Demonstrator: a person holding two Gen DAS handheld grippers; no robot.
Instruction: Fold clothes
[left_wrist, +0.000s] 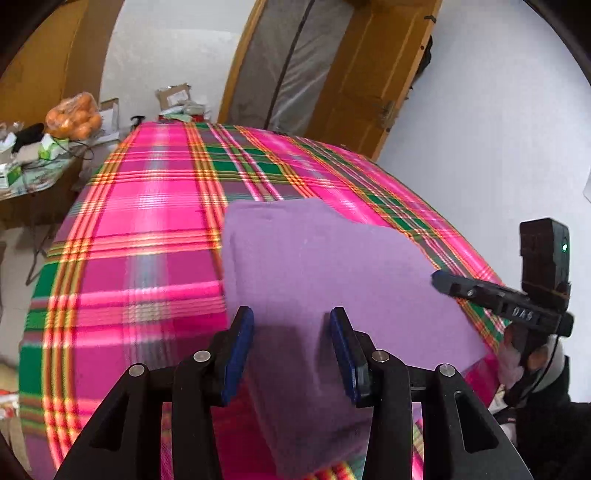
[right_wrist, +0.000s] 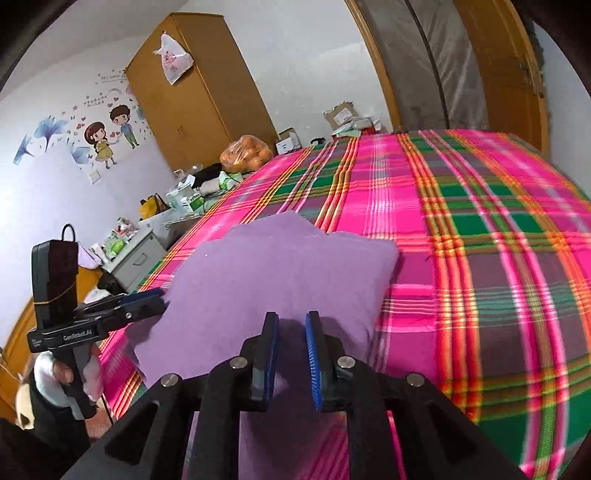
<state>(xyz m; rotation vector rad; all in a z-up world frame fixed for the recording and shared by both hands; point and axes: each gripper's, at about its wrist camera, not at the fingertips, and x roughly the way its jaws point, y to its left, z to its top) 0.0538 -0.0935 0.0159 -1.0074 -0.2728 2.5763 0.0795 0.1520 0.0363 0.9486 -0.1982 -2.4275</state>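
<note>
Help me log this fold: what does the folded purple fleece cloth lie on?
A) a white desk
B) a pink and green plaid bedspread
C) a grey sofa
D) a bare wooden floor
B: the folded purple fleece cloth lies flat on the pink and green plaid bedspread, which shows all round it.

My left tool (left_wrist: 291, 354) and right tool (right_wrist: 293, 354): black frames, blue pads. Folded cloth (left_wrist: 332, 266): plain lilac. Bed cover (left_wrist: 147, 229): pink plaid, green blocks, orange-yellow stripes. Wardrobe (right_wrist: 199, 92): ochre brown. Walls (left_wrist: 480, 129): white.
</note>
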